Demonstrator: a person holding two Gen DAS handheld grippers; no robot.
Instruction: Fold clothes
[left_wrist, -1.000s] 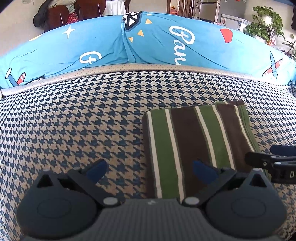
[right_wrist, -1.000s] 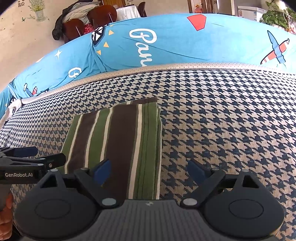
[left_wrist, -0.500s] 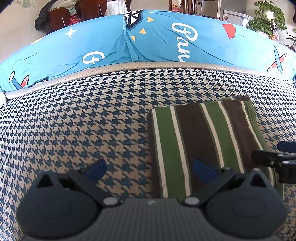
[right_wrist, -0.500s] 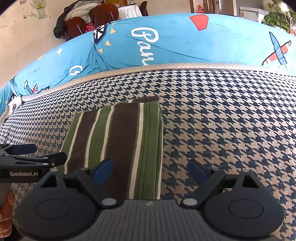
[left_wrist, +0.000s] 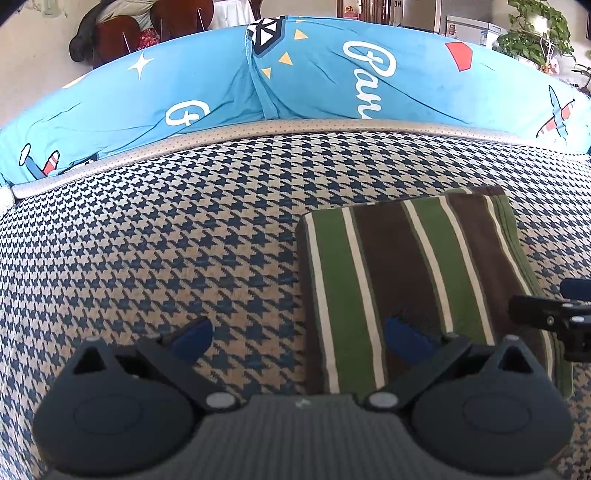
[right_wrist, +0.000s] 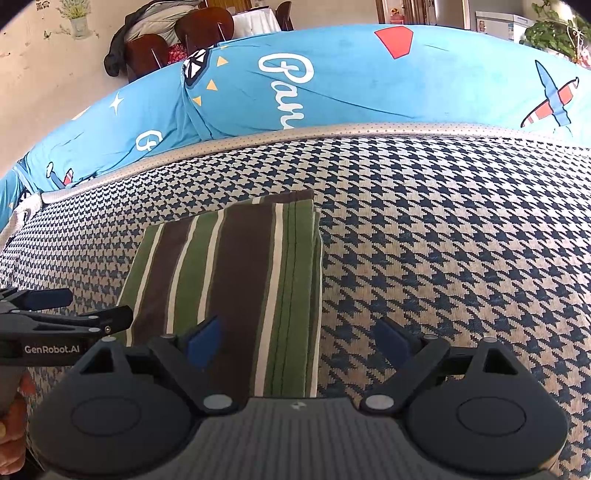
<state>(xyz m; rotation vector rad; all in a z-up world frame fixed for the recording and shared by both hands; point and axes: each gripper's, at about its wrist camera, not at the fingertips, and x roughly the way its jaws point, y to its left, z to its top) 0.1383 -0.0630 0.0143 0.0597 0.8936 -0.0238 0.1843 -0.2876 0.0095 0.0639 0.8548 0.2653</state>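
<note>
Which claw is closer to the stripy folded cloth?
It's about a tie. The left claw is open over the striped cloth's left edge, the right claw is open over its right edge. Neither grips it.

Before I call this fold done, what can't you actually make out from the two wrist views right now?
- Striped cloth: near edge hidden behind the gripper body in both wrist views.
- Layers under the cloth's top face: hidden by the cloth itself, so the neatness of the fold is unclear.
- Right gripper in the left wrist view: cut off by the right edge.
- Left gripper in the right wrist view: cut off by the left edge.
</note>
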